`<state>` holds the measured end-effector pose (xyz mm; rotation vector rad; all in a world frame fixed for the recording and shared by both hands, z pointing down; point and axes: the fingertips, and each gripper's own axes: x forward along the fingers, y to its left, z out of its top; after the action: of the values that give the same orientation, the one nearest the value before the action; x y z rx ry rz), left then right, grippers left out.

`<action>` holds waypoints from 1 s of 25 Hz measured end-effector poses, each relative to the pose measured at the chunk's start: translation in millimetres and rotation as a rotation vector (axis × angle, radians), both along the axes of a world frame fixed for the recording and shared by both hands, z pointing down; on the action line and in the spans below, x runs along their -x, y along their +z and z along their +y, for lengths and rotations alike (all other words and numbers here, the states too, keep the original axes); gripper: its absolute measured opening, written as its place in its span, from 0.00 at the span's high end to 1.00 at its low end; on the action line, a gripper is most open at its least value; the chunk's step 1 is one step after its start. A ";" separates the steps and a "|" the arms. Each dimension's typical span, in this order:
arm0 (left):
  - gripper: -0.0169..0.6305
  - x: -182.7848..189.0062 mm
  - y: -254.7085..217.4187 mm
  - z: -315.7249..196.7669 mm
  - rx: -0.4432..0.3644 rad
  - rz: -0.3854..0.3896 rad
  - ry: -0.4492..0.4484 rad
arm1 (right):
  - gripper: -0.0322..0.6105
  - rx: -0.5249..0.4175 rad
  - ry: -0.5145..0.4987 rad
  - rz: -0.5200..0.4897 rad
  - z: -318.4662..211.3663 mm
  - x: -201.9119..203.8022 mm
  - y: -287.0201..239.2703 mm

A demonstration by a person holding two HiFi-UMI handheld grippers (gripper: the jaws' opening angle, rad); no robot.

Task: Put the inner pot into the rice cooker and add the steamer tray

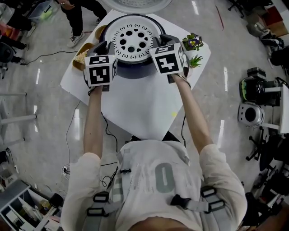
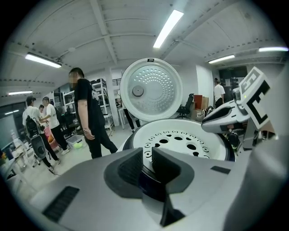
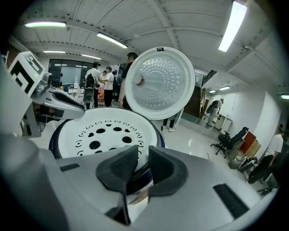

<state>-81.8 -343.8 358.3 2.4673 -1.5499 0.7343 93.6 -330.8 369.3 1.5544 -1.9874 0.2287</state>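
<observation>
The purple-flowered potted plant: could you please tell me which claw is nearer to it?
Right. The right claw grips the steamer tray at the rim toward the potted plant; the left claw grips the opposite rim, the whole tray between it and the plant.

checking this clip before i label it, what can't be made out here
Inner pot: every view, covered by the steamer tray.
Rice cooker sides: head view, behind the left gripper and right gripper.
Lid: head view, cut off by the top edge.
Basket contents: head view, too small.
</observation>
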 end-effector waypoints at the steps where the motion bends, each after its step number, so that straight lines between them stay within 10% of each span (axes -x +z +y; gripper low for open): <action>1: 0.86 -0.5 0.1 -0.1 0.001 -0.001 0.002 | 0.83 -0.003 0.002 0.002 0.1 -0.2 0.4; 12: 0.86 -7.7 -20.1 -1.4 -0.042 0.023 0.023 | 0.79 -0.045 -0.033 -0.048 -1.8 6.6 -16.9; 25: 0.94 -25.4 -176.9 55.8 -0.425 0.182 0.044 | 0.94 -0.503 -0.074 -0.159 56.8 22.2 -178.4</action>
<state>-56.4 -288.0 181.4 2.7700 -1.7308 0.1847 71.4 -274.1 190.9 1.8021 -2.3471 -0.2022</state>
